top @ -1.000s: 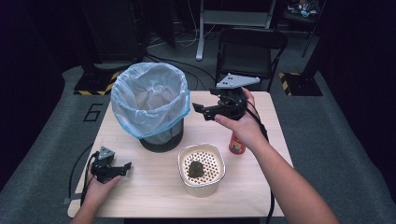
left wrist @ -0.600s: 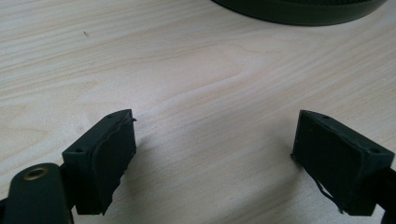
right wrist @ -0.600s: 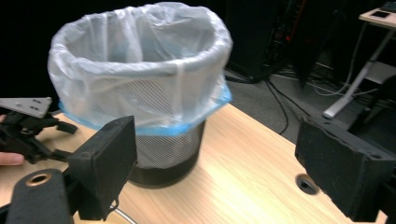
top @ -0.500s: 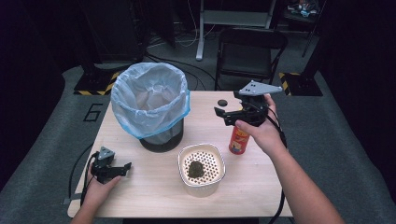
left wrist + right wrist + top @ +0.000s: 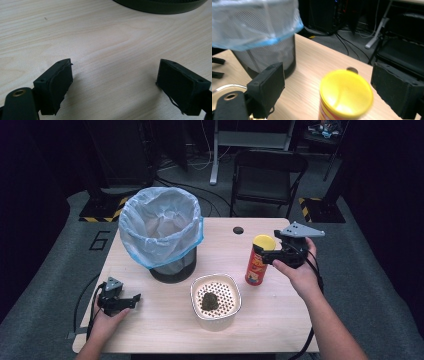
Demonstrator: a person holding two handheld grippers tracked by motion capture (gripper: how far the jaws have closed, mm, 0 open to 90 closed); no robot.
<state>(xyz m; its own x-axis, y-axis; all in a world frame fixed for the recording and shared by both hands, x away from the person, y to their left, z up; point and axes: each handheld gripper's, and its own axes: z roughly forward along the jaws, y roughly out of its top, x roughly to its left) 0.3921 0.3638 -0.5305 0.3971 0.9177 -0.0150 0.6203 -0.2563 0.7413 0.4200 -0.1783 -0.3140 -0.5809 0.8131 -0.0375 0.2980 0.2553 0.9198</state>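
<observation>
Right gripper [image 5: 266, 255] gapes beside red can [image 5: 258, 262]; label unreadable.

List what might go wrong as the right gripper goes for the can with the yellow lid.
1. The can is tall and narrow and stands upright. The right gripper is open with its fingers high, about level with the lid, so a sideways nudge could tip it.
2. The white strainer bowl with a dark lump in it sits close beside the can; a falling can could knock it.
3. The lined bin stands just beyond, leaving little room to swing.
</observation>
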